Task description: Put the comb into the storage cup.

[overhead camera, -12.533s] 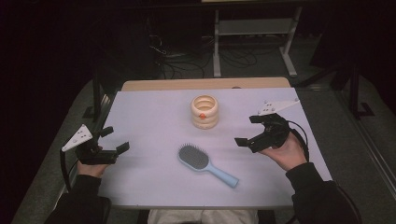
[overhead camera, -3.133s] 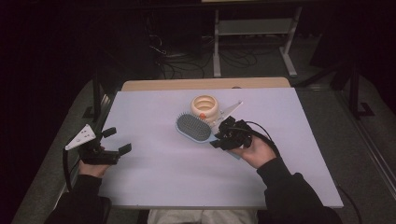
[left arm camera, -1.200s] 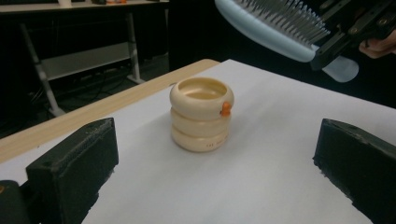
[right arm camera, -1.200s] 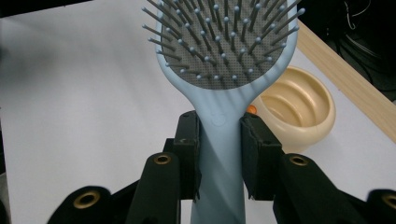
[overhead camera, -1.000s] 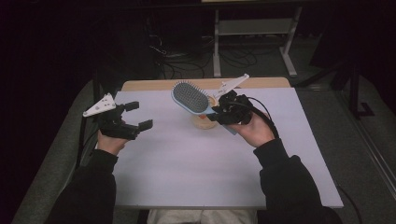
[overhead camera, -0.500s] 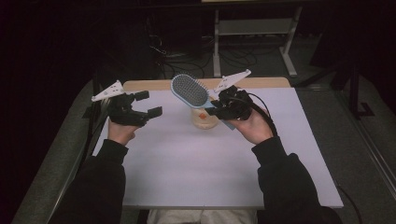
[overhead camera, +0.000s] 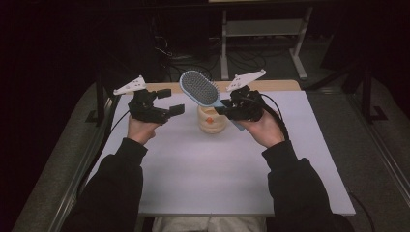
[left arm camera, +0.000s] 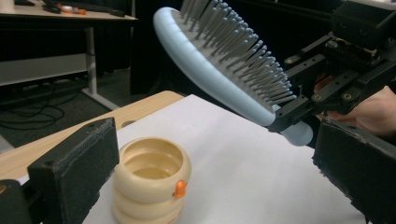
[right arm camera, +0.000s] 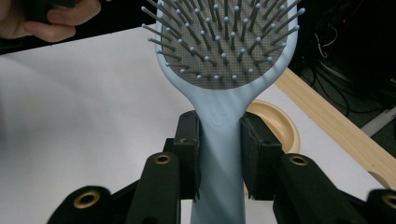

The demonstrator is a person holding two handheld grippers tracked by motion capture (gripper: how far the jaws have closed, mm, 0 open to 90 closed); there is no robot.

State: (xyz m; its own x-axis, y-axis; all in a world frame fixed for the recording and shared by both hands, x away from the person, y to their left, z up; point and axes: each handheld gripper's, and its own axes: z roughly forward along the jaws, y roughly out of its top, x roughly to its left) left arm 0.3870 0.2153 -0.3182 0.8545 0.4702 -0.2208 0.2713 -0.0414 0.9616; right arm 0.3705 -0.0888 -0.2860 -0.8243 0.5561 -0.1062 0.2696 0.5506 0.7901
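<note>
Hairbrush (overhead camera: 199, 87) is the thing in hand: a pale blue paddle brush with a grey cushion full of ball-tipped pins, held in the air just above the cream ribbed cup (overhead camera: 212, 121), its head tilted up and away toward the far edge of the table (overhead camera: 193, 183). The right gripper (right arm camera: 219, 154) is clamped on the neck of the handle, right where the handle widens into the head, with one black pad pressed on each narrow side. The left gripper (overhead camera: 170, 101) hangs to the left of the cup with its jaws standing apart and nothing between them; in the left gripper view the cup (left arm camera: 150, 183) sits low between its pads and the brush (left arm camera: 224, 65) slants above it. The brush looks like moulded plastic: light, stiff and smooth, so I judge it can pivot or slide in a pinch on so narrow a neck, the more so as the broad head overhangs the grip. The pins and the cushion give under pressure and offer no firm seat, so a second hold would be better on the rim of the head or on the free end of the handle (left arm camera: 299, 133). The cup, open at the top with a small orange spot on its side, looks light and easy to knock over if the handle is lowered into it off-centre.
</note>
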